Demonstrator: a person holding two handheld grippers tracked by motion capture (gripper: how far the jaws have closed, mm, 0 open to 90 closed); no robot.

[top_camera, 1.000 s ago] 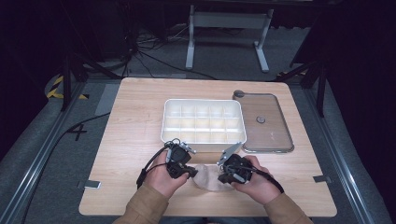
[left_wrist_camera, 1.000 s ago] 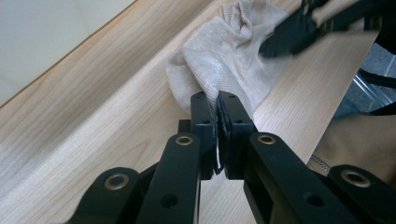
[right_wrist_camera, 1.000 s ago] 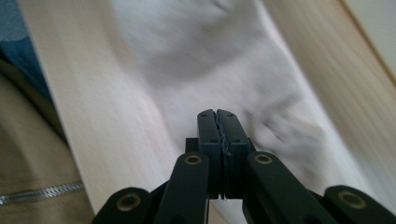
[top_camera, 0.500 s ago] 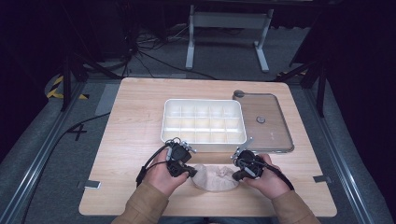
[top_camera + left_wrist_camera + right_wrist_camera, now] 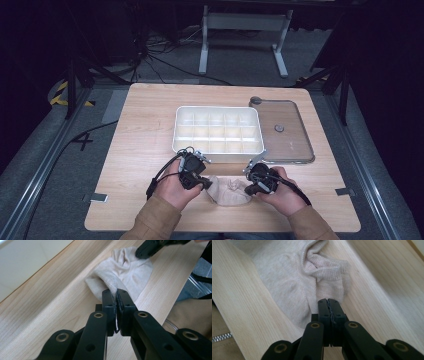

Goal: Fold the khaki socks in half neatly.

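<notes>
A beige sock (image 5: 229, 190) lies crumpled on the wooden table (image 5: 145, 130) near its front edge, between both hands. My left gripper (image 5: 206, 184) is shut on the sock's left end; in the left gripper view the jaws (image 5: 116, 292) pinch the ribbed edge of the sock (image 5: 127, 270). My right gripper (image 5: 248, 189) is shut on the sock's right end, and in the right gripper view its tips (image 5: 328, 301) meet the sock (image 5: 292, 280) at a folded edge. The right gripper (image 5: 152, 247) also reaches the sock's far end in the left gripper view.
A white compartment tray (image 5: 218, 108) stands just behind the hands at the table's middle. A clear flat lid (image 5: 295, 145) with a small knob lies to its right. Bare wood stretches to the left of the tray.
The right gripper has moved to the right, away from the left one, and the sock now lies more spread out between them. The left hand has stayed put.
</notes>
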